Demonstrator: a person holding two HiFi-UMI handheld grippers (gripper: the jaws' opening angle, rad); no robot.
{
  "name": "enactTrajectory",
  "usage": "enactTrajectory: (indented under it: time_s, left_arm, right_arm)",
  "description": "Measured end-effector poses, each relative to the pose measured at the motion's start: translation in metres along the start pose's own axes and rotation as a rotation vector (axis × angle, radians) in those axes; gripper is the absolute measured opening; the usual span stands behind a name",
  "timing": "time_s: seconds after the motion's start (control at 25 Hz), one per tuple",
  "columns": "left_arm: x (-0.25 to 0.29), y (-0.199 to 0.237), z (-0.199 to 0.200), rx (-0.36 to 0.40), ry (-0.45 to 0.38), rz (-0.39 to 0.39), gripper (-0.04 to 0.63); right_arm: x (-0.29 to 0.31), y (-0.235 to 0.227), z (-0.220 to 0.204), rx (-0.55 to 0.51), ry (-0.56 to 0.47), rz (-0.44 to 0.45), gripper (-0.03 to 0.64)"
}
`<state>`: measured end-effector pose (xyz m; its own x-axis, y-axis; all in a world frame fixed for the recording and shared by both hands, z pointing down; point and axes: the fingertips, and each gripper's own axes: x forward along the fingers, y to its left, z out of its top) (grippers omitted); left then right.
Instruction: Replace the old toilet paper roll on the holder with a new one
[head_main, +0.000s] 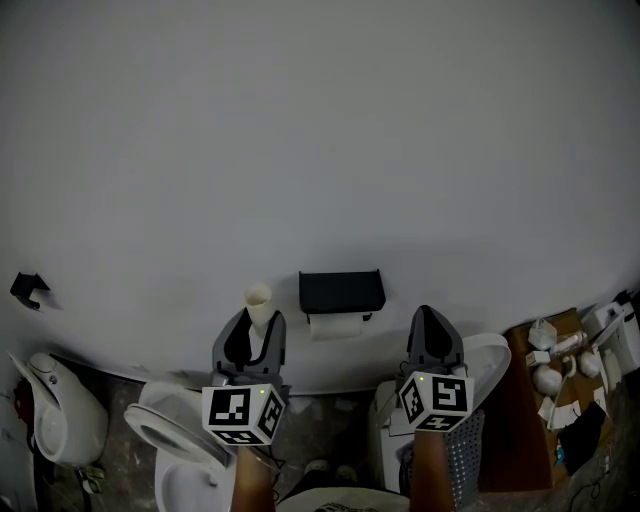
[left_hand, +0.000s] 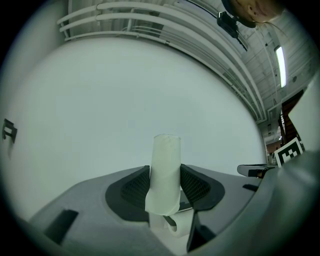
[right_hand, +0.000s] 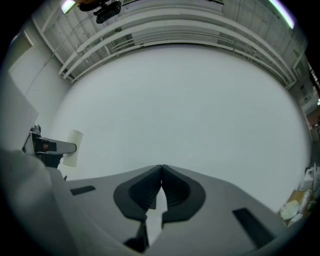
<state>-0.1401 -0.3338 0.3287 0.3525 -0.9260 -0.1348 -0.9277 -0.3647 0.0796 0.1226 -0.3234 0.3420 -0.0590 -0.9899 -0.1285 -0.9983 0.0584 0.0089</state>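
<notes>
A black paper holder (head_main: 341, 291) is fixed to the white wall, with a white roll (head_main: 337, 325) hanging under its cover. My left gripper (head_main: 258, 322) is just left of the holder, shut on a pale, nearly bare paper tube (head_main: 257, 302) that stands upright. In the left gripper view the tube (left_hand: 166, 155) sits between the two dark pads (left_hand: 137, 187) of that gripper (left_hand: 165, 176). My right gripper (head_main: 428, 312) is to the right of the holder, and its jaws (right_hand: 161, 169) are shut with nothing between them. Its view shows the left gripper and the tube (right_hand: 73, 148) at far left.
A white toilet (head_main: 165, 435) stands below the left gripper, with another white fixture (head_main: 60, 410) at far left. A black hook (head_main: 28, 288) is on the wall. A perforated bin (head_main: 466, 462) and a brown table (head_main: 525, 420) with small items are at lower right.
</notes>
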Motion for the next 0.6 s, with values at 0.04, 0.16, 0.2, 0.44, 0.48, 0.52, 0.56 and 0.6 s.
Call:
enactTrajectory:
  time_s: [0.04,0.16,0.2,0.44,0.48,0.52,0.56,0.6]
  left_arm:
    - [-0.0005,-0.0002,0.0000,0.000,0.000,0.000,0.190]
    - [-0.0015,-0.0011,0.0004,0.003,0.001,-0.001,0.190]
    - [-0.0016,-0.0012,0.0005,0.004,0.000,0.000,0.190]
    - [-0.0047,0.0005,-0.0003,0.001,0.000,0.007,0.190]
    - [-0.0050,0.0005,-0.0006,0.000,0.000,0.008,0.190]
    - [-0.0052,0.0004,-0.0008,-0.001,0.000,0.008,0.190]
    - [-0.0056,0.0003,-0.0009,-0.001,0.001,0.007,0.190]
    - [-0.0061,0.0000,-0.0009,-0.002,0.001,0.007,0.190]
  right_arm:
    - [-0.0004,0.0001,0.0003,0.000,0.000,0.000,-0.009]
    - [-0.0012,0.0004,0.0011,0.009,-0.002,0.003,-0.009]
    - [-0.0013,0.0002,0.0012,0.012,-0.003,0.004,-0.008]
    - [-0.0035,0.0008,0.0004,0.010,-0.002,0.004,-0.009]
    - [-0.0036,0.0009,0.0000,0.010,-0.001,0.004,-0.009]
    - [-0.0038,0.0010,-0.0002,0.010,0.000,0.004,-0.009]
    - [-0.0043,0.0011,-0.0002,0.010,0.001,0.004,-0.008]
    - [-0.0049,0.0011,-0.0001,0.011,0.001,0.004,-0.009]
